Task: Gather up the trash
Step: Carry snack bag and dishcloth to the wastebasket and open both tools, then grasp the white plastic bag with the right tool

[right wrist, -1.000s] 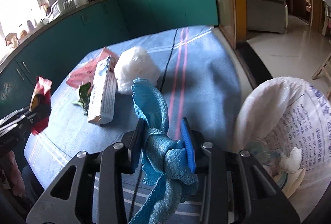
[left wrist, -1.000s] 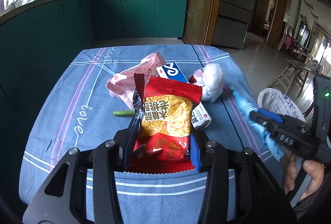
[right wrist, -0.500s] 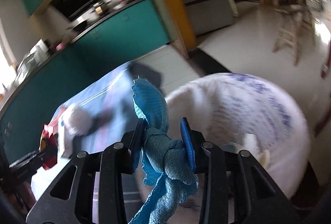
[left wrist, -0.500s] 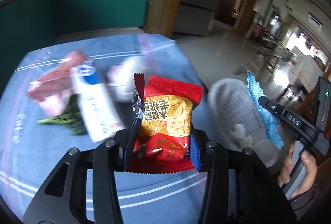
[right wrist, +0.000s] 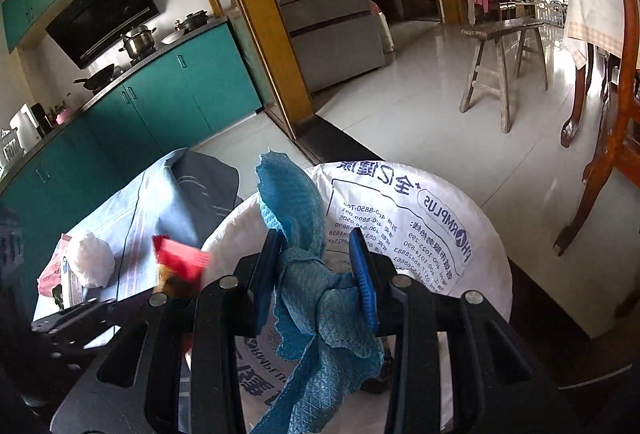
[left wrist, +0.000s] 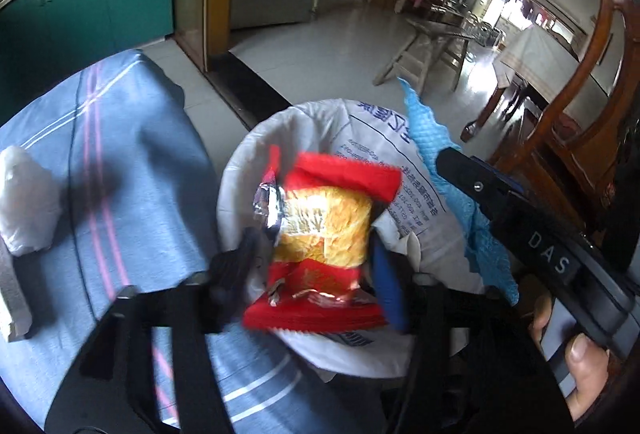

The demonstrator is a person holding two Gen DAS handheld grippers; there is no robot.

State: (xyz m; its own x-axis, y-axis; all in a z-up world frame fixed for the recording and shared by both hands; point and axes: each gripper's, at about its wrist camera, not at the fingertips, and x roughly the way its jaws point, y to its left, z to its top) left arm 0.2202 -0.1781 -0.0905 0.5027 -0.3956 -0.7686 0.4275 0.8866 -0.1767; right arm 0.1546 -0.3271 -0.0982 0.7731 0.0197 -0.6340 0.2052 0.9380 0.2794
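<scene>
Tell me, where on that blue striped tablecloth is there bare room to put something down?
The blue striped tablecloth lies bare between the crumpled white plastic bag and the table edge beside the white printed trash sack. It is crowded at the far left, where the white bag and a carton sit.

white sack (right wrist: pixel 420 234): "PHARMPLUS", seemingly, printed upside down | right tool (left wrist: pixel 452 169) body: "DAS"

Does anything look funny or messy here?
The red snack packet is crumpled and blurred, slipping from the opening left gripper above the white bag. Nothing has spilled.
</scene>
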